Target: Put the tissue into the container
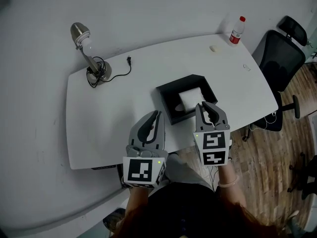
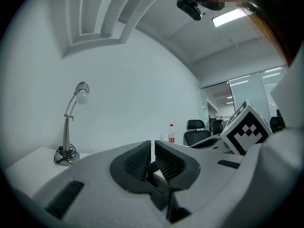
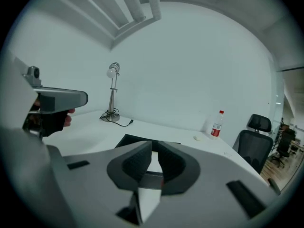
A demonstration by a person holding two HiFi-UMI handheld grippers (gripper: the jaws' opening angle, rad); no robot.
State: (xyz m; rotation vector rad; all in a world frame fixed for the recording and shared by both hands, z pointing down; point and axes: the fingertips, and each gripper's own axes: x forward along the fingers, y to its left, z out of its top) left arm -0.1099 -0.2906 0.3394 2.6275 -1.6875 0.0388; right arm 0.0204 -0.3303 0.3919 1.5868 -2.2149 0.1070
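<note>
Nearest: right gripper (image 1: 205, 107), jaws pinched on white paper tissue (image 1: 190, 98) at near-right edge of black square container (image 1: 163, 103); left gripper (image 1: 157, 114) closed, empty, near-left. Risk: early release drapes tissue over near rim.

1. The near left of your table (image 1: 99, 133) lies bare — pass freely there.
2. At the far left, the lamp (image 1: 80, 33) and its cord (image 1: 129, 60) block you.
3. The container (image 1: 164, 94) walls rise mid-table — the bottle (image 1: 237, 31) stands at the far right.

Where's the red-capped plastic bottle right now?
Head view: the red-capped plastic bottle stands on the white table's far right corner, beside the black office chair.
</note>
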